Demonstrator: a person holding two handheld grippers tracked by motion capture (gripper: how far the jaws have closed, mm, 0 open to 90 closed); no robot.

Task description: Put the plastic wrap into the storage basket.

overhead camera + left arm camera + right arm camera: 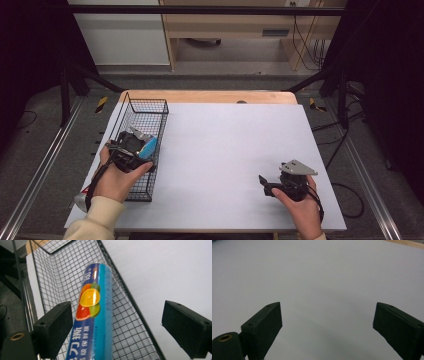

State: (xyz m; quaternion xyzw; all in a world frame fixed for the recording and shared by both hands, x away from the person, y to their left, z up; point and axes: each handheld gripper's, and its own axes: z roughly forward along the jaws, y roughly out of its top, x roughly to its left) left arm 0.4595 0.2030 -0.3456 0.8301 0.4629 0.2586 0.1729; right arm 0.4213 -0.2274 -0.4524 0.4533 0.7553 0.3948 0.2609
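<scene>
The table point(225, 150) carries a pale sheet across nearly its whole top, with a strip of bare wood along the 12 o'clock edge. At about 9 o'clock on it stands a long black wire basket point(159, 118), running from the near left edge toward the far side. Inside the basket lies a blue roll point(96, 315) printed with citrus slices; in the left gripper view it leans up along the mesh, its far end pointing toward 12 o'clock, and in the high view a blue tip of it peeks out beside the gripper. The left gripper point(131, 147) sits over the near half of the basket, at roughly 8 o'clock on the table. Its jaws stand wide apart, the roll lying between them nearer the left jaw, with no pad pressing on it. The right gripper point(264, 184) rests at about 4 o'clock over bare sheet, its jaws spread wide with nothing between them.
</scene>
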